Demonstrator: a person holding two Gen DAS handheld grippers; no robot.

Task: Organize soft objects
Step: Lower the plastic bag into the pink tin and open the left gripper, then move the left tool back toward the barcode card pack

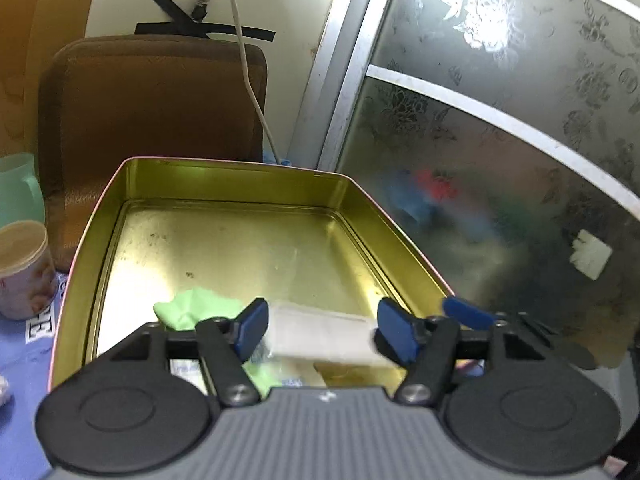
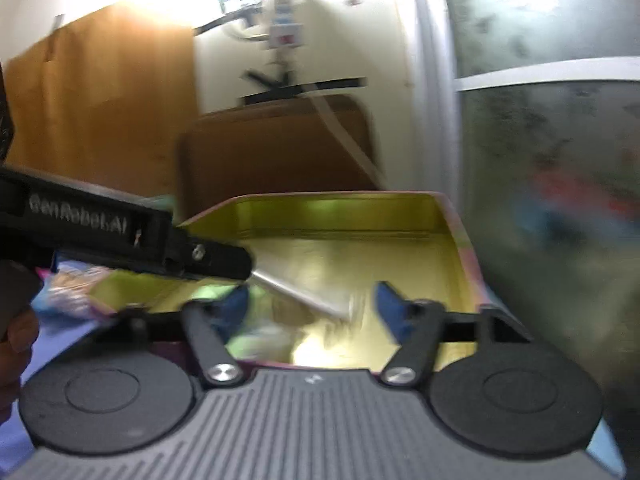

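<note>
A gold metal tin (image 1: 224, 184) with a pink rim stands open on the table. In the left wrist view my left gripper (image 1: 322, 330) holds a white soft packet (image 1: 320, 334) between its blue pads, low over the tin's near end. A light green cloth (image 1: 196, 310) lies in the tin beside it, with other small packets (image 1: 292, 376) below. In the right wrist view my right gripper (image 2: 310, 312) is open and empty over the tin's (image 2: 452, 216) near edge; the view is blurred. The left gripper's black body (image 2: 120, 236) crosses from the left, with the packet (image 2: 316, 296) at its tip.
A brown chair back (image 1: 152, 96) stands behind the tin. A green mug (image 1: 18, 188) and a floral cup (image 1: 24, 268) sit at the left on the blue tablecloth (image 1: 20, 360). A frosted glass sliding door (image 1: 500, 120) runs along the right.
</note>
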